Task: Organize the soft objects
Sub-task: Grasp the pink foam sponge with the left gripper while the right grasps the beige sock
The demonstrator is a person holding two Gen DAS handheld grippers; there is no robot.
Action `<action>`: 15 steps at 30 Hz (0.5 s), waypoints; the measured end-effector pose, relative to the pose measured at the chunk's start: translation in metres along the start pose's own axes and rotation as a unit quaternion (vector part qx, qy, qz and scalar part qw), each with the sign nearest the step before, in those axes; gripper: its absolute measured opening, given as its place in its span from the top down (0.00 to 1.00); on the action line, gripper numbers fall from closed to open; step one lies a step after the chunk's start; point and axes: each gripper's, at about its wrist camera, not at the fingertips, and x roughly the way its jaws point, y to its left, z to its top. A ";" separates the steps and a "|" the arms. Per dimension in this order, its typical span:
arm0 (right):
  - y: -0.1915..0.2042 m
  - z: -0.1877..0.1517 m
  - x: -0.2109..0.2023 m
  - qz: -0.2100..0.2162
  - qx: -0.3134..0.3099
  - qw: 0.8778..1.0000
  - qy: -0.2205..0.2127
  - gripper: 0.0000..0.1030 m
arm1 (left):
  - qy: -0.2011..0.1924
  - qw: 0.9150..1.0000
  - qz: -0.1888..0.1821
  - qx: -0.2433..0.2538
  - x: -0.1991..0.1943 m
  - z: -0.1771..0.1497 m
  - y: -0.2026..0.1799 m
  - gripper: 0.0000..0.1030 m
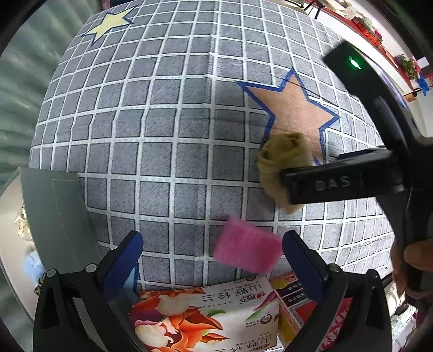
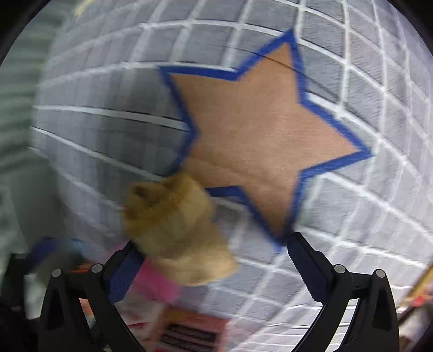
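Printed tissue packs [image 1: 205,316] lie right under my left fingers [image 1: 212,260], which stand wide apart with nothing between them. Just ahead of them, nearer the right-hand pad, sits a pink sponge [image 1: 247,247], blurred — I cannot tell whether it rests on the checked grey cloth [image 1: 162,135] or hangs above it. Beyond the sponge, my right fingers [image 2: 211,260] reach in from the right, and a tan plush toy [image 1: 281,162] shows at their tip, touching the lower edge of the orange star [image 1: 295,111] with the blue border.

Through the right wrist's view the fingers are spread wide as well — the plush toy [image 2: 176,230] lies against the left pad only, well clear of the right one, so no grip shows. That picture is smeared. A yellow star [image 1: 108,24] sits far ahead of my left fingers.
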 end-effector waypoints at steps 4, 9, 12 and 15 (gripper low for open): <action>-0.040 -0.013 -0.007 -0.062 0.037 0.997 -0.018 0.01 | 0.013 1.000 -0.008 0.011 0.004 0.004 -0.010 0.00; -0.109 -0.034 -0.021 -0.017 0.134 0.990 -0.037 0.01 | 0.039 0.999 -0.010 0.019 0.018 0.007 -0.024 0.00; -0.114 -0.040 -0.030 0.058 0.125 0.989 -0.059 0.01 | 0.054 0.998 0.001 0.028 0.029 0.010 -0.027 0.00; -0.088 -0.032 -0.030 0.075 0.096 0.990 -0.074 0.01 | 0.063 0.997 0.008 0.041 0.037 0.008 -0.033 0.00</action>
